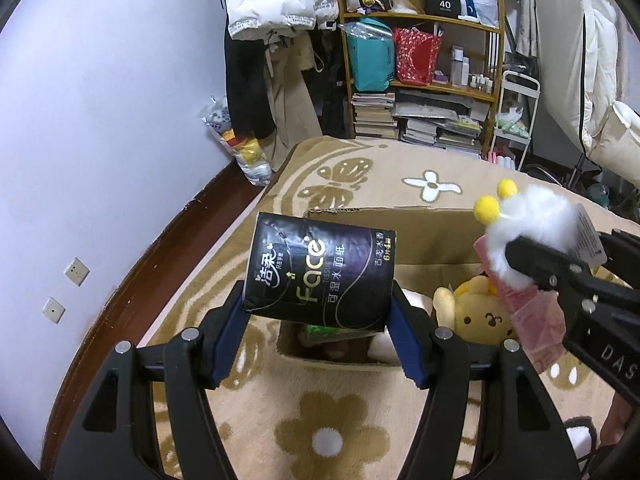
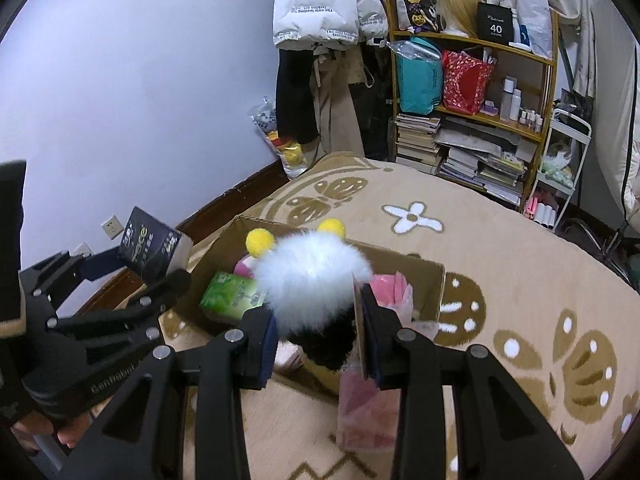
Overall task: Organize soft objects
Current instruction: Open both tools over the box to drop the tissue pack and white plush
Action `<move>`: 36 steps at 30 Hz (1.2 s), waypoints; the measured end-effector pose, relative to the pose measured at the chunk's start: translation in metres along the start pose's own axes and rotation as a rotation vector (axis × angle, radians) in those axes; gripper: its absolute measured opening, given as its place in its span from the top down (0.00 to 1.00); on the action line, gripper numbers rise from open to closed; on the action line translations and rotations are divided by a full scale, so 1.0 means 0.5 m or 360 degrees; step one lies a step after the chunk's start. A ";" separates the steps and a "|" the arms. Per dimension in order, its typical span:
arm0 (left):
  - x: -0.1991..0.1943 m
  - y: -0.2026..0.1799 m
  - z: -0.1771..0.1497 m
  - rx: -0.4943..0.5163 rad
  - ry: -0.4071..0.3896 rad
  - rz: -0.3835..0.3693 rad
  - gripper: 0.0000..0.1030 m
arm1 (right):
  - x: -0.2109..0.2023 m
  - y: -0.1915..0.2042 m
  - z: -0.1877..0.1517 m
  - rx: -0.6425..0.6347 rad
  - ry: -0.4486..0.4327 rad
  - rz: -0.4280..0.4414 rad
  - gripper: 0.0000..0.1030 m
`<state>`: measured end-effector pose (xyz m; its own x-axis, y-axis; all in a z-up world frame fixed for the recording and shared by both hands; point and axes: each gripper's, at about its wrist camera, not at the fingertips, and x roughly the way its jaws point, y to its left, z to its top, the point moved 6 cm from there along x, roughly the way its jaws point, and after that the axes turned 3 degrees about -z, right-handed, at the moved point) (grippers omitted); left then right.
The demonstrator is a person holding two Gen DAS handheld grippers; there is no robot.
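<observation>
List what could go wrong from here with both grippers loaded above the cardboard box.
1. The left gripper pinches the black tissue pack only at its lower end, tilted; it could pivot out and miss the cardboard box.
2. The right gripper squeezes a fluffy white toy whose pink bag dangles; fur compresses, so it may slip.
3. The two grippers sit close together and could collide over the box.

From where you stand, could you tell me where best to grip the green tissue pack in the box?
Grip the green tissue pack across its two long flat sides, coming straight down from above: it lies in the open-topped cardboard box, whose walls block any sideways approach.
</observation>
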<state>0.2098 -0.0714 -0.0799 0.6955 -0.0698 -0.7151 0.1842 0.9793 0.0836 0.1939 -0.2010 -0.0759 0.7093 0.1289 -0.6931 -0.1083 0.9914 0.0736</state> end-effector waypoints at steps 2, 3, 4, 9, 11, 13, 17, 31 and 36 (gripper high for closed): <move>0.016 0.000 -0.002 -0.0003 0.0015 -0.0009 0.37 | 0.015 -0.002 0.005 0.0006 0.0016 0.0005 0.63; 0.025 0.000 -0.002 -0.0007 0.0024 -0.0015 0.37 | 0.021 -0.002 0.007 0.0004 0.0023 0.0009 0.63; 0.032 0.002 -0.002 -0.0010 0.0030 -0.0021 0.37 | 0.028 -0.001 0.009 0.0003 0.0029 0.0014 0.63; 0.059 0.010 0.000 -0.0017 0.0045 -0.0034 0.37 | 0.051 -0.001 0.014 0.0008 0.0063 0.0037 0.63; 0.067 0.012 -0.001 -0.0014 0.0055 -0.0031 0.37 | 0.062 -0.003 0.011 -0.0012 0.0086 0.0024 0.63; 0.073 0.012 -0.005 -0.0015 0.0063 -0.0031 0.37 | 0.071 -0.006 0.011 -0.0024 0.0098 0.0009 0.63; 0.086 0.014 -0.007 -0.0031 0.0092 -0.0035 0.37 | 0.074 -0.014 0.012 0.0004 0.0095 0.0020 0.60; 0.075 0.017 -0.005 0.0001 0.0083 0.0006 0.14 | 0.042 -0.060 0.003 0.0147 0.0072 0.0001 0.21; 0.042 0.033 -0.006 -0.0026 0.0055 0.0025 0.07 | 0.001 -0.068 0.002 0.0168 0.0037 0.0008 0.13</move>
<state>0.2252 -0.0560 -0.0957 0.6737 -0.0479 -0.7375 0.1617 0.9833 0.0839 0.1988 -0.2347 -0.0781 0.6926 0.1342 -0.7087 -0.0366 0.9878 0.1513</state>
